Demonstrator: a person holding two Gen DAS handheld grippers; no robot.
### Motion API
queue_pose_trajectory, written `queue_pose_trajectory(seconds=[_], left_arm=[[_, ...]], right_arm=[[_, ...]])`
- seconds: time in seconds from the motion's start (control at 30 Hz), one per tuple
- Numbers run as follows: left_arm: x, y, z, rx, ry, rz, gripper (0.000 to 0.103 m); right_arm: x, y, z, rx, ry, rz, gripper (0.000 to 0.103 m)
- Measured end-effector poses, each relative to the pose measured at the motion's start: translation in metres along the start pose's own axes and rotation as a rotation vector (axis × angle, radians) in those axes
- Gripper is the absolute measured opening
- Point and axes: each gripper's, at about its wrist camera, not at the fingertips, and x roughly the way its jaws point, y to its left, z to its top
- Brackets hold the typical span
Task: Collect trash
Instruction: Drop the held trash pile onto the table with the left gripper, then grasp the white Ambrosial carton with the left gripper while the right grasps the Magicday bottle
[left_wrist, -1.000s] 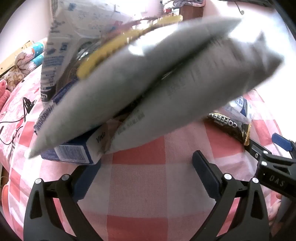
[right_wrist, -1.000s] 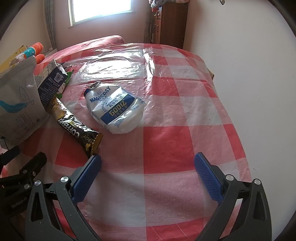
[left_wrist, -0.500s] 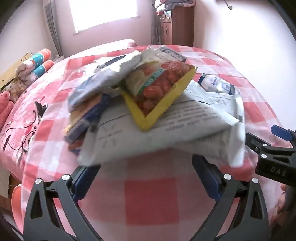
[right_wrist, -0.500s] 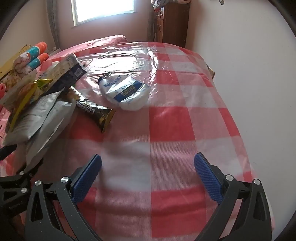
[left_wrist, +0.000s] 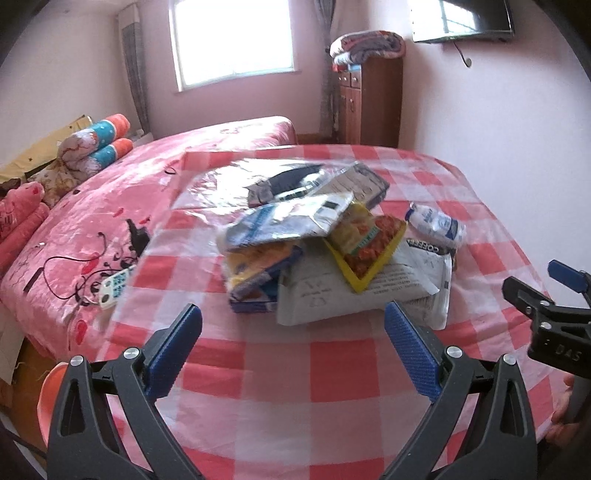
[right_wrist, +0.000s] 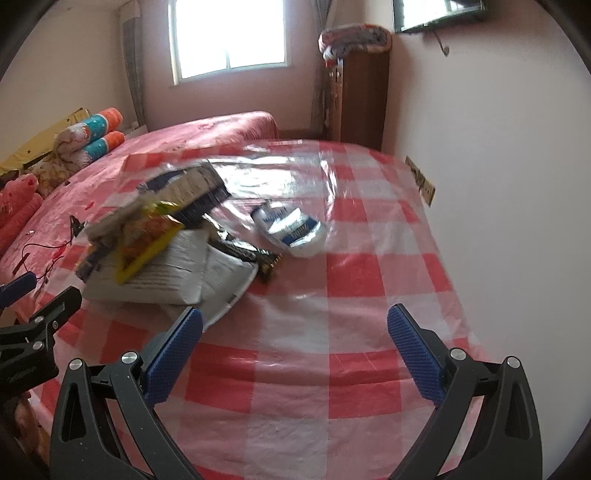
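A pile of trash (left_wrist: 317, 254) lies on the red-and-white checked table (left_wrist: 280, 369): white bags (left_wrist: 369, 291), a yellow snack bag (left_wrist: 369, 243), a silver wrapper (left_wrist: 291, 221) and a blue carton (left_wrist: 255, 291). A black coffee sachet (right_wrist: 258, 254) and a white-and-blue pouch (right_wrist: 291, 229) lie right of the pile; the pouch also shows in the left wrist view (left_wrist: 436, 223). My left gripper (left_wrist: 291, 343) is open and empty, just short of the pile. My right gripper (right_wrist: 295, 347) is open and empty over bare cloth, right of the pile.
A pink bed (left_wrist: 92, 221) with rolled pillows (left_wrist: 96, 147) and a remote (left_wrist: 114, 288) adjoins the table's left. A wooden cabinet (left_wrist: 369, 107) stands at the back. A wall (right_wrist: 498, 166) runs close along the table's right edge.
The trash pile, close in front of the left camera a second ago, now rests on the table. Both grippers have pulled back and risen, showing more of the room.
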Motion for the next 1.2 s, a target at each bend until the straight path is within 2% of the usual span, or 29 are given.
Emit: queue_pose_trajectory(seconds=[0.27, 0.43, 0.67, 1.2], left_arm=[[-0.021, 0.017, 0.004, -0.018, -0.052, 0.024, 0.099], [-0.03, 0.026, 0.005, -0.031, -0.072, 0.034, 0.099], [-0.036, 0.032, 0.006, -0.047, -0.086, 0.042, 0.099], [-0.038, 0.033, 0.003, -0.044, -0.082, 0.046, 0.099]], right_arm=[[-0.028, 0.017, 0.012, -0.08, -0.079, 0.003, 0.099], [-0.037, 0.026, 0.014, -0.103, -0.087, 0.031, 0.099], [-0.051, 0.034, 0.013, -0.117, -0.123, 0.015, 0.099], [-0.052, 0.032, 0.009, -0.094, -0.102, 0.025, 0.099]])
